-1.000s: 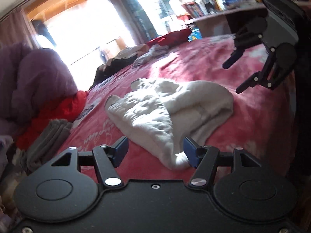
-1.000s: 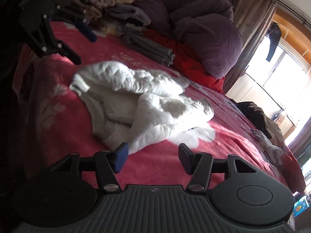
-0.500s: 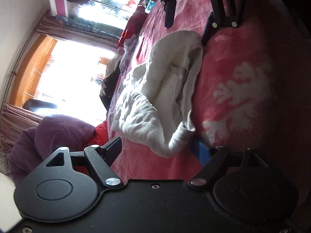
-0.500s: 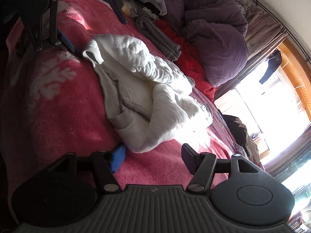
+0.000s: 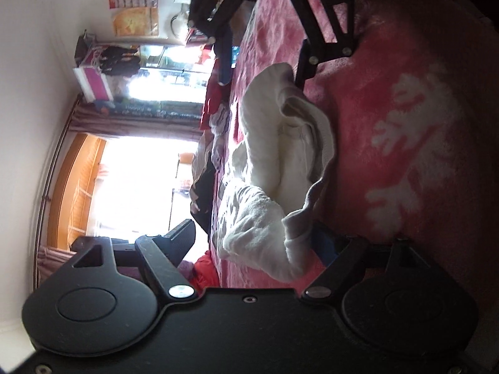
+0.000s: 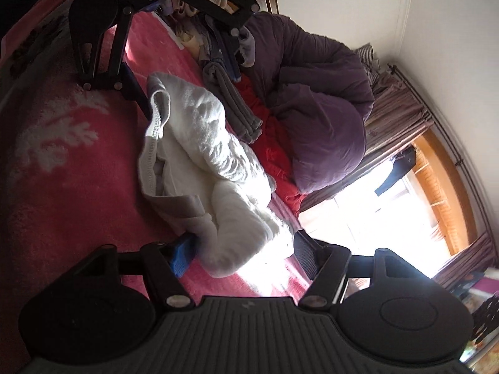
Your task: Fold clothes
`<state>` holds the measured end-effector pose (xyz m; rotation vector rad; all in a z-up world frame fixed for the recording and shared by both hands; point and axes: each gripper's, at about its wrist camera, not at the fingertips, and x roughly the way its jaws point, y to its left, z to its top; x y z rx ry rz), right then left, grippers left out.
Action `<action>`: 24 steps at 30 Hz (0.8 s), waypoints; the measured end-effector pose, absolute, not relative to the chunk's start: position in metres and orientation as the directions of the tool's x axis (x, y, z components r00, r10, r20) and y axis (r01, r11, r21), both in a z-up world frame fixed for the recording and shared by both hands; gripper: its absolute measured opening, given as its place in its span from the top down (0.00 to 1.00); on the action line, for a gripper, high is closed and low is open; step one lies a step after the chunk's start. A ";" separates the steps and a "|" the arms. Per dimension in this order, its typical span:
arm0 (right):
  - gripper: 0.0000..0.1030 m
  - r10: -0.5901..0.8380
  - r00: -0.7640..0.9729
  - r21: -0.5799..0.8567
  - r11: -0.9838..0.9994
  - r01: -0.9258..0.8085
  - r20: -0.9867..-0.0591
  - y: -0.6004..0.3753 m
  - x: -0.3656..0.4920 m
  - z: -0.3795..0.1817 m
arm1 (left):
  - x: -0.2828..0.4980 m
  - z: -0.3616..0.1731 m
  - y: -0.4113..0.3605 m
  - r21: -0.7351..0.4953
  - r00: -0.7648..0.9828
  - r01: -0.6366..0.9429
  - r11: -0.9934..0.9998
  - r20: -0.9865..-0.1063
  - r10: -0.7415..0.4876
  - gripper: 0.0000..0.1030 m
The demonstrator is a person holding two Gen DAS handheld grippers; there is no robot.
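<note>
On pink bedspread (image 5: 389,99), w/ white leaf print: white fleece garment (image 5: 265,162) lies bunched, partly folded, approx. mid-bed. Left gripper (image 5: 259,243) at one end of garment; jaws wide apart, cloth lying between them, blue pad of one finger under the hem, other finger clear of fabric. No grip closed on it. Right gripper (image 6: 246,252) at opposite end; jaws likewise spread wide, blue pad (image 6: 184,254) touching garment edge, far finger off the cloth. Each gripper visible in the other's view at garment's far end, low to bedspread. Beside garment: folded grey item (image 6: 237,106), red cloth (image 6: 274,155), purple duvet (image 6: 324,124) heaped behind. Window (image 6: 389,212) bright, detail washed out.
</note>
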<state>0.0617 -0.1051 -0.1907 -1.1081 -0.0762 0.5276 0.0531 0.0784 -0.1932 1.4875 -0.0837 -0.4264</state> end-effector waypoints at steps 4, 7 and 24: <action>0.31 0.479 0.859 -0.896 0.280 -0.346 -0.182 -0.112 0.064 -0.191 | 0.054 -0.191 0.096 0.979 0.908 0.201 -0.020 -0.194 -0.372 0.21; 0.29 0.521 0.834 -0.899 0.254 -0.357 -0.185 -0.120 0.065 -0.194 | 0.058 -0.190 0.102 0.976 0.890 0.216 -0.008 -0.200 -0.409 0.21; 0.27 0.643 0.713 -0.824 0.220 -0.522 -0.281 -0.140 0.096 -0.188 | 0.082 -0.184 0.108 0.940 0.760 0.320 -0.117 -0.329 -0.561 0.14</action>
